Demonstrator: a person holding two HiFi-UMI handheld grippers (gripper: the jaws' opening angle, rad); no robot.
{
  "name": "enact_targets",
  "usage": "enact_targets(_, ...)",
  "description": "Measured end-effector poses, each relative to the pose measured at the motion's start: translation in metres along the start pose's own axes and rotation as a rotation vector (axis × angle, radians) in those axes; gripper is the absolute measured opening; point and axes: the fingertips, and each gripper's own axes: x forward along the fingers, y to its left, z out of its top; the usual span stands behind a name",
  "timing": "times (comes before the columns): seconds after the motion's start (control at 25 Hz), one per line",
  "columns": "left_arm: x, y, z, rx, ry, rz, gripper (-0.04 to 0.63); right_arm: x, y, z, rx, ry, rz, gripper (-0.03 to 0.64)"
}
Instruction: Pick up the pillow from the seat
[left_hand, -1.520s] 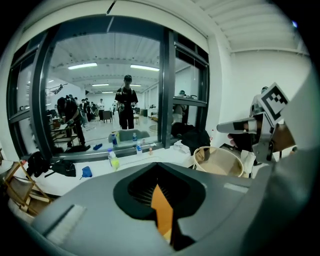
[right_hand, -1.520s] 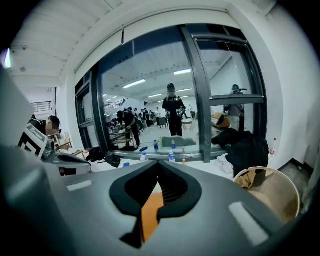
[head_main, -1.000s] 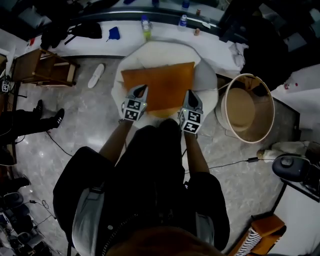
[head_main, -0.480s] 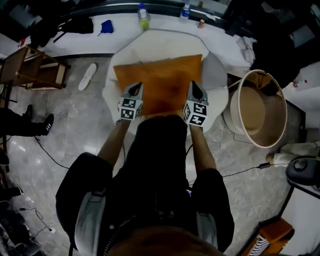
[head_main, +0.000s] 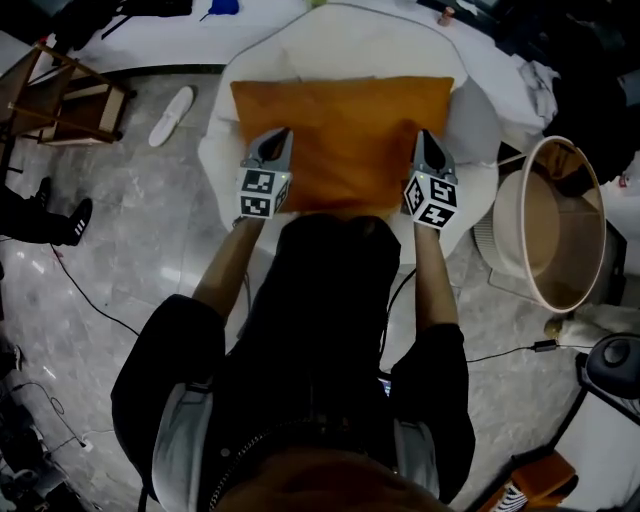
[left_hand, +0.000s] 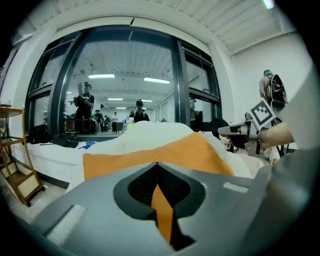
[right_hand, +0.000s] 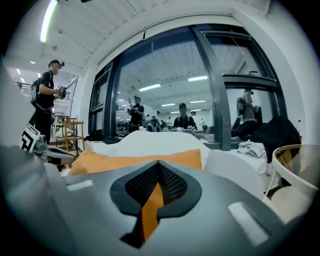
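Note:
An orange pillow (head_main: 345, 140) lies flat on a round white seat (head_main: 340, 40). My left gripper (head_main: 280, 135) is over the pillow's left part and my right gripper (head_main: 424, 137) over its right part, both pointing away from me. Each pair of jaws is shut tip to tip with nothing clamped between them. In the left gripper view the shut tips (left_hand: 157, 163) sit low, with the pillow (left_hand: 150, 152) stretching ahead and the other gripper (left_hand: 250, 131) at the right. In the right gripper view the tips (right_hand: 158, 162) likewise front the pillow (right_hand: 135, 161). Whether the tips touch the fabric I cannot tell.
A large beige round tub (head_main: 598, 200) stands right of the seat. A wooden stool (head_main: 70, 90) and a white slipper (head_main: 172, 112) are on the marble floor at the left. A white ledge runs behind the seat under dark windows. Cables cross the floor.
Both grippers have come down toward the pillow and now sit farther in over it. The head view has drawn closer, so pillow and seat look bigger. The jaws stayed shut.

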Motion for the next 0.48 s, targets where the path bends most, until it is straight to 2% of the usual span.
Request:
enact_targets(0.28,-0.015,0.037,-0.032,0.013,-0.040,0.094,0.009,0.010,-0.003,-0.029,-0.035,-0.013,0.014,0.003)
enact_targets(0.48,-0.029,0.053,-0.052,0.015,-0.014,0.136,0.009,0.008,-0.010,-0.042,-0.049,0.008,0.016,0.003)
